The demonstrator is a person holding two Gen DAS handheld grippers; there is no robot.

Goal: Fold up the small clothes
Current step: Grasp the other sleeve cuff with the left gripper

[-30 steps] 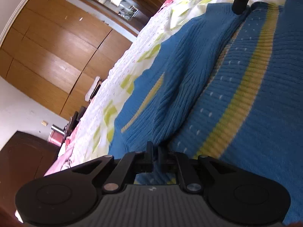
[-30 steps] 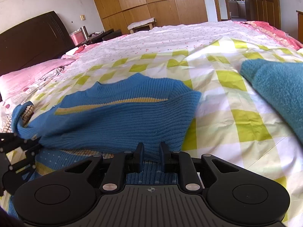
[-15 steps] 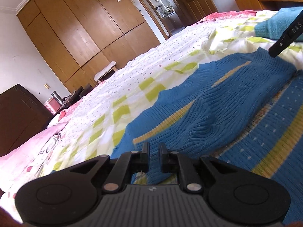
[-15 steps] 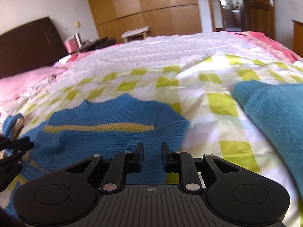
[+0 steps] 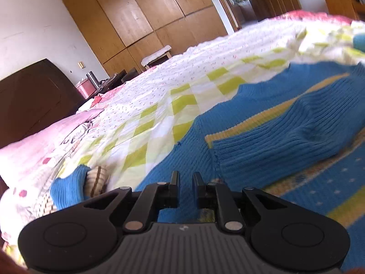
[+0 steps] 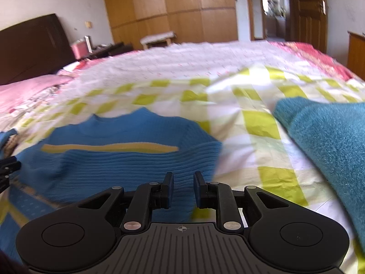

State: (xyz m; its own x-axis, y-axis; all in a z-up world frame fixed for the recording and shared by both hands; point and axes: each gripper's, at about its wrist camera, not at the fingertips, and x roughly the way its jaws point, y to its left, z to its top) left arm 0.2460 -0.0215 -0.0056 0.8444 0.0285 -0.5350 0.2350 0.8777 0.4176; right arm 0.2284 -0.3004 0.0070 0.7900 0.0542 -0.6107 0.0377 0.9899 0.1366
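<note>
A small blue knit sweater (image 5: 262, 137) with yellow stripes lies on the chequered bedspread (image 5: 159, 105), its sleeve folded across the body. It also shows in the right wrist view (image 6: 118, 159). My left gripper (image 5: 184, 180) is slightly open and empty, just above the sweater's left edge. My right gripper (image 6: 183, 182) is slightly open and empty, above the sweater's right edge. The left gripper shows at the left edge of the right wrist view (image 6: 6, 171).
A teal fuzzy garment (image 6: 330, 141) lies on the bed to the right. A blue cuff with a striped lining (image 5: 75, 185) lies at the left. Pink pillows (image 5: 34, 146), a dark headboard (image 5: 34, 100) and wooden wardrobes (image 6: 171, 6) stand beyond.
Both grippers have let go of the sweater and opened a little. Both have drawn back and up, and the sleeve now lies folded over the body.
</note>
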